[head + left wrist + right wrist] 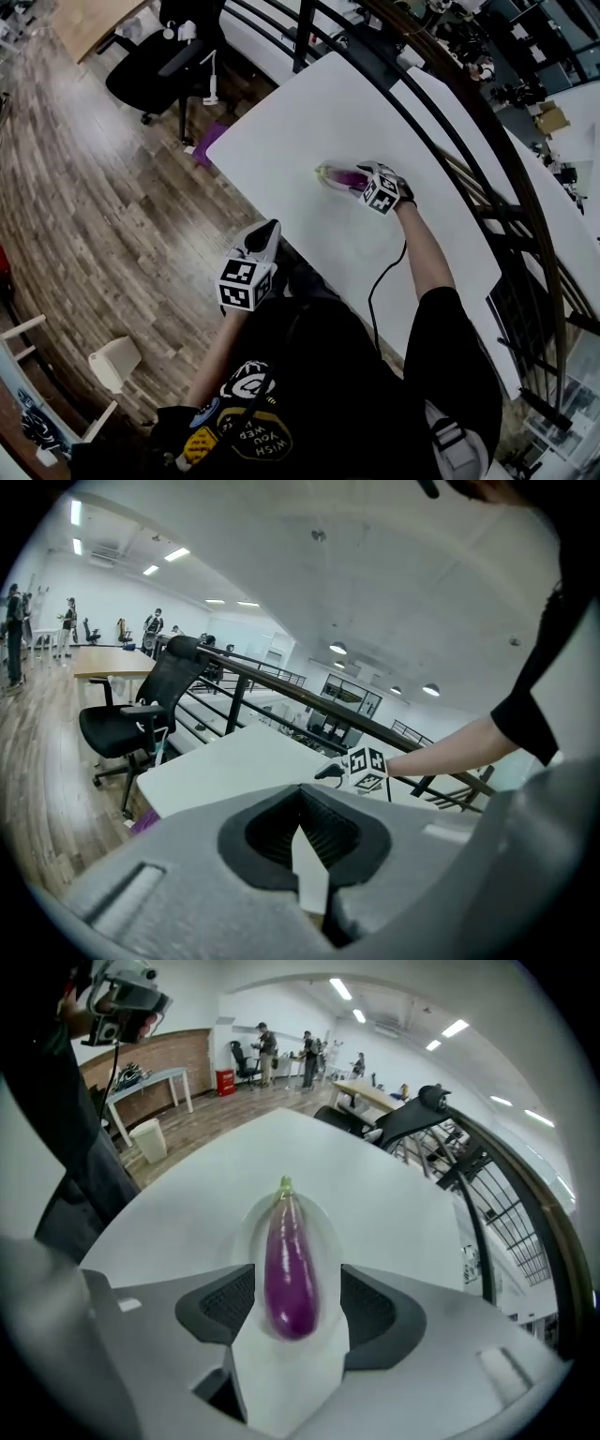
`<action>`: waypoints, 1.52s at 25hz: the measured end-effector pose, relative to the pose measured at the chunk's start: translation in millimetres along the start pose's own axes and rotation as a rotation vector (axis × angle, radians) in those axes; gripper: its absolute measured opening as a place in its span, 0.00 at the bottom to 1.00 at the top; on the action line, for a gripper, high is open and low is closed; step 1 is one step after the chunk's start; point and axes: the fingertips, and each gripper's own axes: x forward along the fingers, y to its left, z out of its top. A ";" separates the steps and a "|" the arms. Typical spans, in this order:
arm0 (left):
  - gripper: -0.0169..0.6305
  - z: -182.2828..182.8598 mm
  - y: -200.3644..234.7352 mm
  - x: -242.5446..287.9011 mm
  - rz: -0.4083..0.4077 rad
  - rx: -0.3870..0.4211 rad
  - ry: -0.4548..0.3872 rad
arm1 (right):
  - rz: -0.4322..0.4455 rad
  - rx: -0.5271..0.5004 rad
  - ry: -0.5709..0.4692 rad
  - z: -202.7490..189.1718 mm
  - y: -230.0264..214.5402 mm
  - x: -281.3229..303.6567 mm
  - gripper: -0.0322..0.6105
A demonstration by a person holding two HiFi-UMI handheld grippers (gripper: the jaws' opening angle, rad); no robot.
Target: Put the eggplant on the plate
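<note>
Right gripper view showed the right gripper (297,1275) pointing steeply down at a white table (394,1180), its two jaws spread wide. Between them lay the eggplant (289,1265), long, glossy and purple, with its small green stem end pointing away from the camera. A thin gap showed on each side between the eggplant and the dark ribbed pads (223,1305), so the pads were not pressing on it. The eggplant rested on the plate (325,1219), a pale oval dish that almost blended into the tabletop, and it lay lengthwise along the middle of that plate.

Head view looked steeply down on a person in a black shirt. The right gripper (354,181), with its cube of square markers, sat just over the eggplant (335,175) near the middle of the table (309,103). The plate under it was hard to make out against the white surface.

The left gripper (266,232) was held well apart from the plate, off the table's near edge and close to the person's body, above a wooden floor (103,169).

Left gripper view showed the left gripper (301,793) with its jaws closed, the tips meeting and nothing held between them; only a sliver of white showed below the tips. Beyond it were the table and the right gripper's marker cube (367,769) at the end of the person's bare forearm. A black office chair (141,714) stood to the left.
</note>
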 end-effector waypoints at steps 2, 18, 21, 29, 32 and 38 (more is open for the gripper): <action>0.03 9.1 -14.3 5.6 -0.031 0.029 -0.008 | -0.088 0.110 -0.114 6.3 -2.5 -36.2 0.50; 0.03 105.0 -134.2 14.6 -0.158 0.229 -0.315 | -0.600 1.220 -1.150 27.6 86.6 -354.5 0.07; 0.03 96.2 -146.6 14.0 -0.164 0.241 -0.293 | -0.674 1.140 -1.048 22.7 92.3 -358.5 0.05; 0.03 90.2 -144.8 5.9 -0.136 0.224 -0.280 | -0.637 1.070 -0.964 28.4 103.1 -347.6 0.05; 0.03 90.5 -142.9 1.4 -0.128 0.215 -0.286 | -0.616 1.062 -0.954 32.0 104.5 -343.3 0.05; 0.03 87.1 -138.7 -2.4 -0.117 0.213 -0.288 | -0.583 1.065 -0.976 37.7 101.3 -341.4 0.05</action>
